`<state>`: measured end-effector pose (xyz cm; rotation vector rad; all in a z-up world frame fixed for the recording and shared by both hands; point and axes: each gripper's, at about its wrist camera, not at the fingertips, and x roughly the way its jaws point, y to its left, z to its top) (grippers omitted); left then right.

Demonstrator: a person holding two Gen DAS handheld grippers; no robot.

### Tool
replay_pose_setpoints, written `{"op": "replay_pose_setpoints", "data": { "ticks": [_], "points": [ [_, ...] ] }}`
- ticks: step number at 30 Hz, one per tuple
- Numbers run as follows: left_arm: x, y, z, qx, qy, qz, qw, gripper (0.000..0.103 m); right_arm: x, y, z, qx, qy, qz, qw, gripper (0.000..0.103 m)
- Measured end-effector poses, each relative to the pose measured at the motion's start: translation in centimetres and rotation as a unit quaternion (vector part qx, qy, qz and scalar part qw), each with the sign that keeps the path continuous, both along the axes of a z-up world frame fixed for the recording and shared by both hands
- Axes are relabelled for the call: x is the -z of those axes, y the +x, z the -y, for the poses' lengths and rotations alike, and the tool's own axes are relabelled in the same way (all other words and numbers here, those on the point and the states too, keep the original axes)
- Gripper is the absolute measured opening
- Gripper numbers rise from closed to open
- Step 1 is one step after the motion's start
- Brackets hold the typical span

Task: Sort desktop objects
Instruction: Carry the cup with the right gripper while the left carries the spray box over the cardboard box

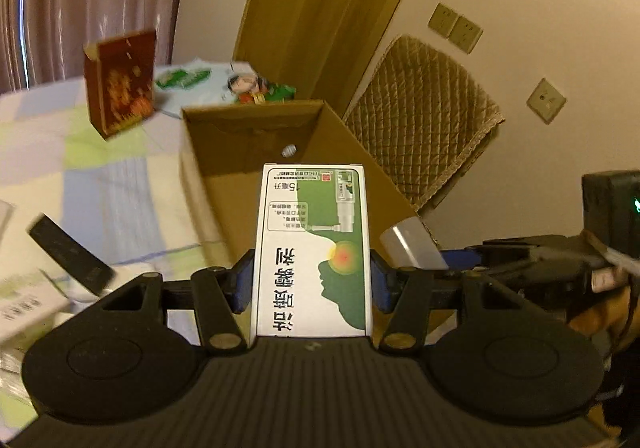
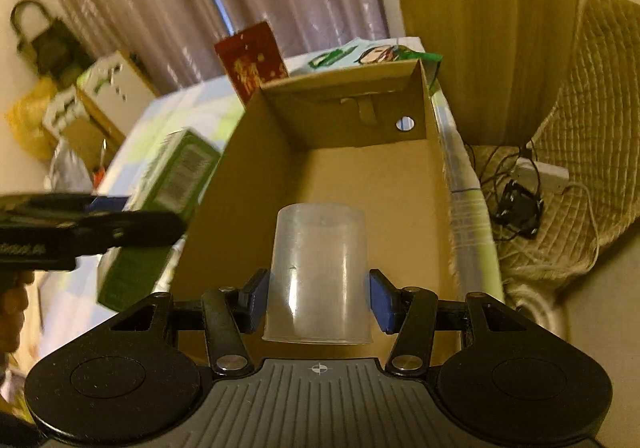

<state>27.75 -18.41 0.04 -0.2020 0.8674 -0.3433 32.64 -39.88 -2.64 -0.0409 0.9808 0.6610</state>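
Left claw pinching a white-and-green medicine carton by its 2 long sides, blue pads pressed flat against it, printed face up, far end poking out past the fingertips. Just beyond that far end: an open cardboard box, tilted away, a round hole in its back wall. Ahead and left of the left claw, on a pastel patchwork cloth: an upright red paper bag; behind it, flat snack packets. Near left: a blurred black bar. Ahead and right: a quilted tan cover.

Right claw pinching a translucent plastic cup, upside down, rim toward the camera, blue pads touching both sides. Directly under and ahead of the cup: the same cardboard box, inside visible, nothing seen on the bare floor. Left of the right claw: the other claw carrying the carton, green side showing. Beyond the box: the red bag. To the right, on the floor: a tangle of cables.
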Motion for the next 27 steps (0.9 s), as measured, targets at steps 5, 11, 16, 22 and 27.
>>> {"op": "replay_pose_setpoints", "data": {
  "ticks": [5, 11, 16, 22, 27],
  "points": [
    [2.2, 2.8, 2.6, 0.001, 0.027, -0.03, 0.9992, 0.051, 1.6, 1.3, -1.0, -0.105, -0.074, 0.024, 0.991, 0.052],
    [4.8, 3.9, 4.4, -0.003, 0.079, -0.077, 0.9939, 0.051, 4.1, 1.8, -2.5, -0.197, -0.153, 0.028, 0.968, 0.052],
    [7.1, 3.8, 5.4, -0.032, 0.086, -0.115, 0.9891, 0.051, 4.9, 1.2, -2.3, -0.215, -0.156, 0.028, 0.964, 0.052],
    [7.7, 3.9, 7.0, -0.011, 0.119, -0.12, 0.9855, 0.051, 5.3, 1.6, -2.6, -0.272, -0.173, 0.027, 0.946, 0.052],
    [8.1, 3.8, 7.7, 0.004, 0.156, -0.113, 0.9813, 0.051, 5.8, 3.0, -3.3, -0.307, -0.193, 0.021, 0.932, 0.052]
  ]
}}
